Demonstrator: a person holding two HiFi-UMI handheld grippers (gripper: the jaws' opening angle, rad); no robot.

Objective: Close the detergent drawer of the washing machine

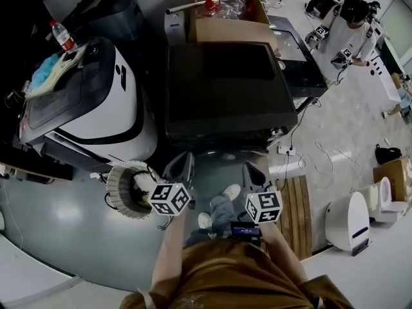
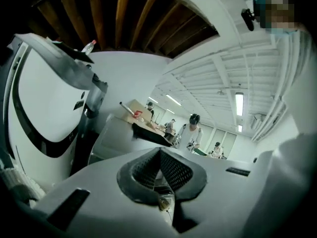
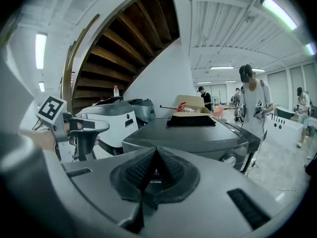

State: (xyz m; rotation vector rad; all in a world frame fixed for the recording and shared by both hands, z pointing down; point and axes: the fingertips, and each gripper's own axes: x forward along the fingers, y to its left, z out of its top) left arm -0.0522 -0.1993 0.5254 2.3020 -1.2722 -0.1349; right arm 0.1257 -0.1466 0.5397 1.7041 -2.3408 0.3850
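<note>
The dark grey washing machine (image 1: pixel 219 92) stands straight ahead, its flat top facing me. In the right gripper view its front panel with a round knob (image 3: pixel 229 158) shows; I cannot make out the detergent drawer in any view. My left gripper (image 1: pixel 180 169) hovers just before the machine's front left, shut, with nothing between its pads (image 2: pixel 160 150). My right gripper (image 1: pixel 254 172) hangs level with it before the front right, also shut and empty (image 3: pixel 156 150). Neither touches the machine. The left gripper (image 3: pixel 81 128) also appears in the right gripper view.
A white machine (image 1: pixel 90 102) stands close on the left, with a ribbed hose coil (image 1: pixel 125 188) on the floor beside it. A cardboard box (image 1: pixel 228 8) sits behind the washer. A power strip (image 1: pixel 286 150), wooden pallet (image 1: pixel 297 205) and a person (image 1: pixel 351 24) are on the right.
</note>
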